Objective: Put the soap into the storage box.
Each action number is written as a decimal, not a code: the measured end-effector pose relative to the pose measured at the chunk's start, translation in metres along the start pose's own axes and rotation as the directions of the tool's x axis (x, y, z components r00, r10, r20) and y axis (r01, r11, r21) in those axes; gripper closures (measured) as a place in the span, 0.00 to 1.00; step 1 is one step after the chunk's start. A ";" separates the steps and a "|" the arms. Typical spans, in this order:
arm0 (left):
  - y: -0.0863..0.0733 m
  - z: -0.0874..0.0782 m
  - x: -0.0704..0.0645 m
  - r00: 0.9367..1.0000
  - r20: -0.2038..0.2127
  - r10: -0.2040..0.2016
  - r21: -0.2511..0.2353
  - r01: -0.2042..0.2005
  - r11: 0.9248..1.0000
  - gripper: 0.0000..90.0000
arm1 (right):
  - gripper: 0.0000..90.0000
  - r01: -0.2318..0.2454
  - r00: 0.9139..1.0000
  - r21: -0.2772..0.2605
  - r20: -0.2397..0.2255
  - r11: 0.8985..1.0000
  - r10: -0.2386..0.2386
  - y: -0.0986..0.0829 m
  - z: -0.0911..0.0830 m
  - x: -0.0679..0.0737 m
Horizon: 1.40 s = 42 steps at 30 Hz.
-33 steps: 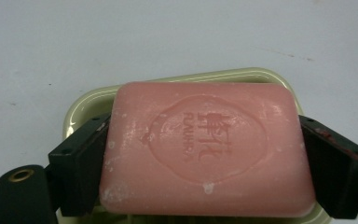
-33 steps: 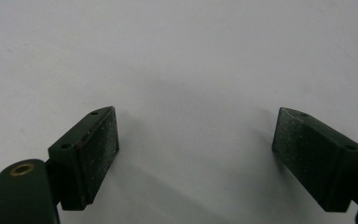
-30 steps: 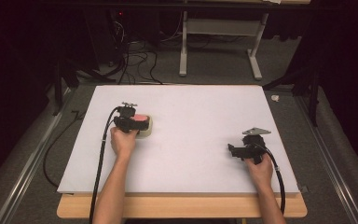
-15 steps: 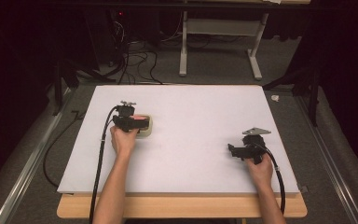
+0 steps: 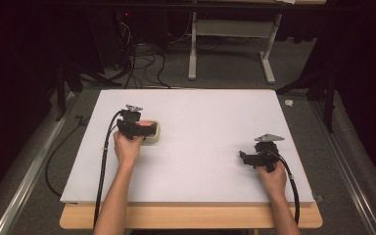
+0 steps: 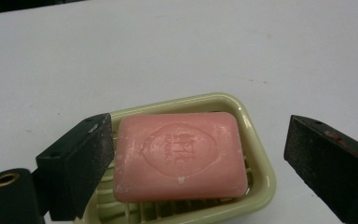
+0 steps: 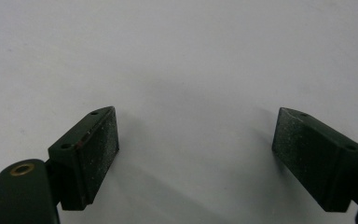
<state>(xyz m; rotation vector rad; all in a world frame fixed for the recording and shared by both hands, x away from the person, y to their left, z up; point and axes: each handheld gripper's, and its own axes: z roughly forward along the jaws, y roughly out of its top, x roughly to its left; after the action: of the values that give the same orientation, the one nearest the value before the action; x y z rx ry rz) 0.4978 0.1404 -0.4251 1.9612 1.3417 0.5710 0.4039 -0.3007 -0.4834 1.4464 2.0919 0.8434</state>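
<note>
A pink bar of soap (image 6: 179, 156) lies flat in a pale green soap dish (image 6: 258, 158) on the white table top. My left gripper (image 6: 198, 158) is open, one jaw on each side of the soap and dish, not pressing on them. From above, the left gripper (image 5: 139, 128) sits over the soap dish (image 5: 154, 138) at the table's left middle. My right gripper (image 5: 248, 159) rests at the right front, open, with only bare table between its jaws (image 7: 196, 154).
The white board (image 5: 200, 127) lies on a wooden table with its front edge (image 5: 191, 215) near me. Cables trail from both grippers. Behind the table are desk legs (image 5: 192, 54) and loose cables on the floor.
The left gripper has settled slightly lower over the soap dish. The right gripper has not moved.
</note>
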 end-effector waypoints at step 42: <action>-0.010 -0.070 -0.027 0.989 0.111 0.102 -0.136 -0.086 0.987 0.16 | 0.17 0.003 1.000 0.001 0.002 1.000 -0.003 0.000 0.000 0.000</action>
<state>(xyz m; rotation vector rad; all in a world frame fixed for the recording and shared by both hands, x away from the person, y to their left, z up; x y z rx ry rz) 0.4334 0.1380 -0.3848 1.9275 1.1163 0.5642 0.4038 -0.3006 -0.4833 1.4439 2.0925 0.8405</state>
